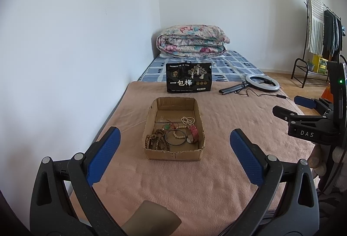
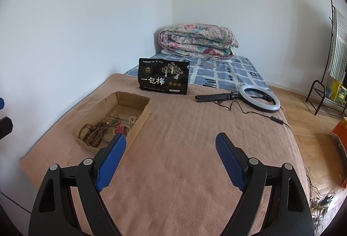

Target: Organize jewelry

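- Left tongs (image 1: 174, 144) and right tongs (image 2: 171, 149) are spread wide, grasping nothing, above the blanket (image 1: 195, 181).
- Ahead, the box (image 1: 173, 152) holds the beads (image 1: 156, 141), bangle (image 1: 174, 138) and watch (image 1: 193, 134).
- Beyond it stands a black bag (image 1: 188, 80), with a ring light (image 1: 262, 83) to its right.

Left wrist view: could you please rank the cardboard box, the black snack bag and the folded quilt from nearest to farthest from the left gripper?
From the left gripper:
1. Cardboard box, just ahead on the pink blanket, holding the jewelry.
2. Black snack bag, standing behind the box.
3. Folded quilt, far end, by the wall corner.
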Tool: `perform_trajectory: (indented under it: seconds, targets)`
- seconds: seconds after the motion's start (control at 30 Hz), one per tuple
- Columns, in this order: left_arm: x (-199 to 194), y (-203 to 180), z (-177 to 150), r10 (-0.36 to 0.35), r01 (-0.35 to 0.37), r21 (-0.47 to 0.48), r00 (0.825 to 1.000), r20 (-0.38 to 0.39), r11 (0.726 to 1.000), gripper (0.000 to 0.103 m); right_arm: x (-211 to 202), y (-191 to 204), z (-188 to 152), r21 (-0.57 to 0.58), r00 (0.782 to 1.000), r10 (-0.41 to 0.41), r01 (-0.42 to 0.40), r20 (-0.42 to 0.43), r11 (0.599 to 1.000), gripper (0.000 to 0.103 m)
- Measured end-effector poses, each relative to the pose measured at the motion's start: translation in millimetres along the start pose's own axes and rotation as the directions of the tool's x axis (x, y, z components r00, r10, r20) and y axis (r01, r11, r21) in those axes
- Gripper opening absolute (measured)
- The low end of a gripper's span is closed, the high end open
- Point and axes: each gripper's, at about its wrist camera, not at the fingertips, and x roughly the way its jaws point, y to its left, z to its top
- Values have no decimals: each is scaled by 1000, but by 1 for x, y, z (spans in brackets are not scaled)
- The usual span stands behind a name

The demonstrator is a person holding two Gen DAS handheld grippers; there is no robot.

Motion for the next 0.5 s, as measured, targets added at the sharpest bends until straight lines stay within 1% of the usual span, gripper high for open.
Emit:
perform_trajectory:
  seconds: [0.5]
  targets:
    - [-3,-1,-1,-1,1,5,1000,0,1000,103,0,-2,-2,6,1000,4,-4,-7,1000,85]
